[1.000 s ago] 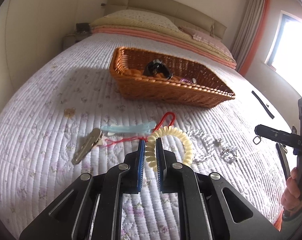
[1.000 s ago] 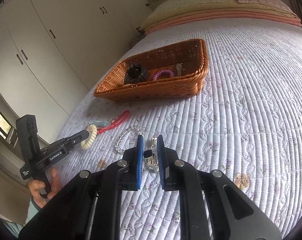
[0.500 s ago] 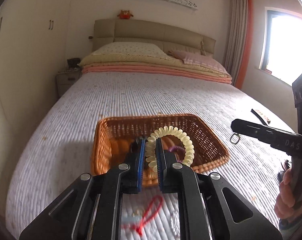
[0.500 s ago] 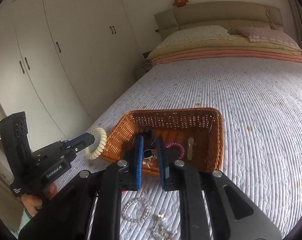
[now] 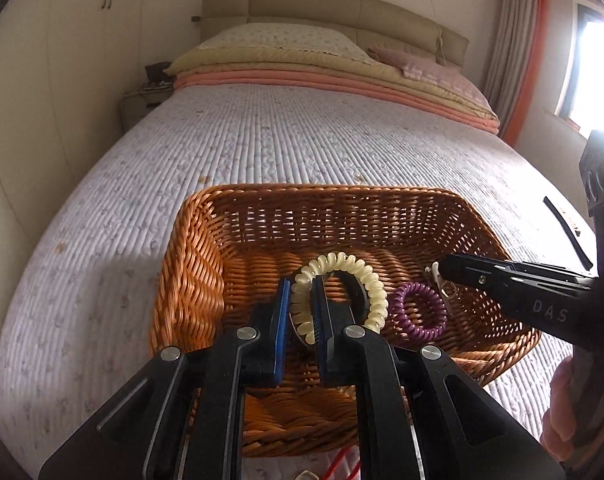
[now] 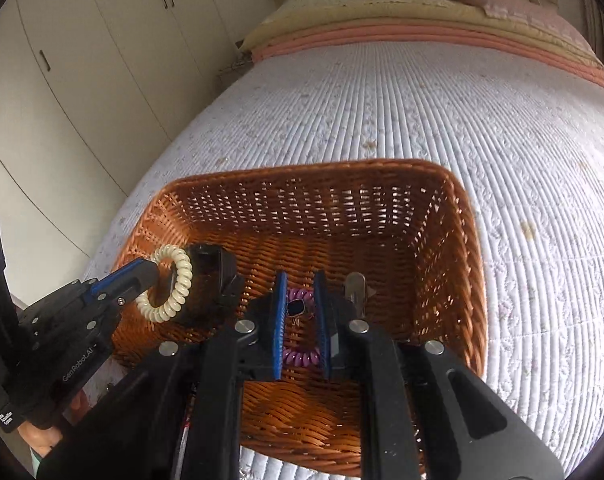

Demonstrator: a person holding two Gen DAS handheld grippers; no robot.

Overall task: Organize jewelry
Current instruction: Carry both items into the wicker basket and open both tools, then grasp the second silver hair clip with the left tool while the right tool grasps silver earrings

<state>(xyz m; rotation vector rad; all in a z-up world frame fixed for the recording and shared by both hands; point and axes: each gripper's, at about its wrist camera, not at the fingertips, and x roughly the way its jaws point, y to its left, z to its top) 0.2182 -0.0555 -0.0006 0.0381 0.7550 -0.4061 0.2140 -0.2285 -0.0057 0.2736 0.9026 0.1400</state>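
Note:
A brown wicker basket (image 5: 190, 264) (image 6: 462, 248) sits on the quilted bed. My left gripper (image 5: 302, 292) is shut on a cream spiral hair tie (image 5: 342, 268) and holds it over the basket's left part; the tie also shows in the right wrist view (image 6: 170, 288). My right gripper (image 6: 298, 292) is shut on a black-stone pendant (image 6: 296, 307) above the basket's middle; it also shows in the left wrist view (image 5: 442, 276). Inside the basket lie a purple spiral tie (image 5: 420, 306) (image 6: 298, 356), a black object (image 6: 212, 276) and a metal clip (image 6: 356, 284).
A red cord (image 5: 342, 464) lies on the quilt just in front of the basket. A black strip (image 5: 566, 228) lies on the bed at the right. Pillows and folded blankets (image 5: 322, 64) are at the bed's head. White wardrobes (image 6: 82, 60) stand to the left.
Both grippers have lifted their items off the quilt and moved forward. They now hang over the inside of the basket, tilted downward.

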